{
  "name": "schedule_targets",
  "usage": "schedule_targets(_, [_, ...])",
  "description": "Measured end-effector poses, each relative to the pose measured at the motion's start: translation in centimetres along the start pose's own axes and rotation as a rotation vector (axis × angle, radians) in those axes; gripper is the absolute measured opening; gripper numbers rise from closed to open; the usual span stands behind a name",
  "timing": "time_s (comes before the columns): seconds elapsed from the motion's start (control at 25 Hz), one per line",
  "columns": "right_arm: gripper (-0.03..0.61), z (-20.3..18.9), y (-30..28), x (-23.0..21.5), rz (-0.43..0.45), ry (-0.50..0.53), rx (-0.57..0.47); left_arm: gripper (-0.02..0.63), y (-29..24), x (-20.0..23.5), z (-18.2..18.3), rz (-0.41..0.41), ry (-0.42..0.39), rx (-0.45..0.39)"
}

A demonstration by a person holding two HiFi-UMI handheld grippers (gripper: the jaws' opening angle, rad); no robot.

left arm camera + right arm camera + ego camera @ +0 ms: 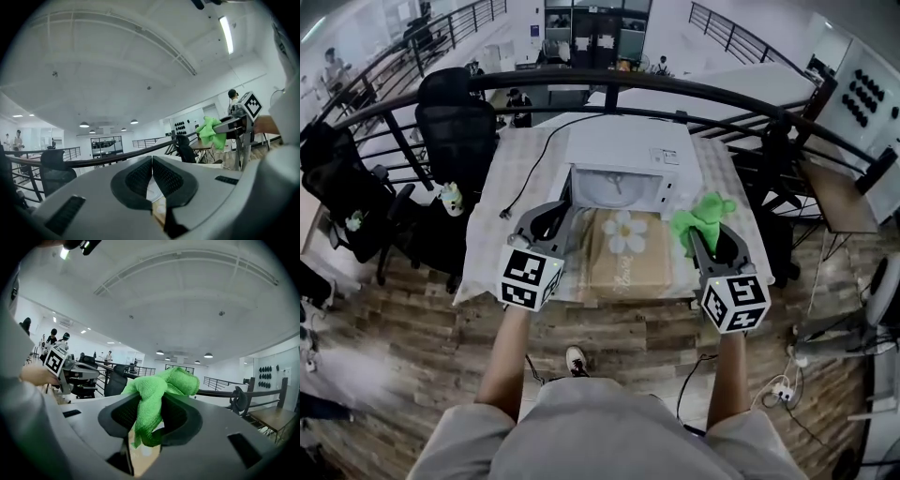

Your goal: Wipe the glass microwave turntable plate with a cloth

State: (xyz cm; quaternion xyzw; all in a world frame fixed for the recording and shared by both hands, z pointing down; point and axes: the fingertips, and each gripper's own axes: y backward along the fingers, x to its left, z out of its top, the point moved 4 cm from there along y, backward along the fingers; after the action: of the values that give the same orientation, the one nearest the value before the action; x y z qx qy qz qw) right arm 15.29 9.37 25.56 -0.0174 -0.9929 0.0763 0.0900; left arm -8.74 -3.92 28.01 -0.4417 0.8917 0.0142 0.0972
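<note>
The glass turntable plate [617, 190] lies inside the open cavity of a white microwave [630, 148] on the table. My right gripper [701, 234] is shut on a green cloth [705, 216], held up in front of the microwave's right side. In the right gripper view the cloth [157, 397] bunches out above and below the jaws. My left gripper [557, 214] hovers by the microwave's left front corner. Its pads [140, 177] press together with nothing held. In the left gripper view, the right gripper [224, 126] and the cloth [209, 132] appear at the right.
A tan mat with a daisy print [624, 246] lies on the checked tablecloth [512, 178] before the microwave. A black cable [532, 161] runs off the left side. A black office chair [456, 127] stands at the left, and a dark railing [694, 92] curves behind the table.
</note>
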Motion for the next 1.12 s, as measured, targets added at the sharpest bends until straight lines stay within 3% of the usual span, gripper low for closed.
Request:
schedule_targets(0.44, [0.138, -2.6, -10.2, -0.9, 0.086, -0.018, 0.069, 0.02, -5.4, 4.7, -3.3, 0.018, 0.036, 0.066])
schedule_targets(0.88, [0.143, -10.6, -19.4, -3.1, 0.367, 0.03, 0.217, 0.02, -8.9, 2.4, -6.8, 0.192, 0.115, 0.191])
schedule_targets(1.12, [0.144, -16.9, -26.8, -1.3, 0.523, 0.062, 0.31, 0.02, -10.4, 1.1, -9.8, 0.282, 0.177, 0.247])
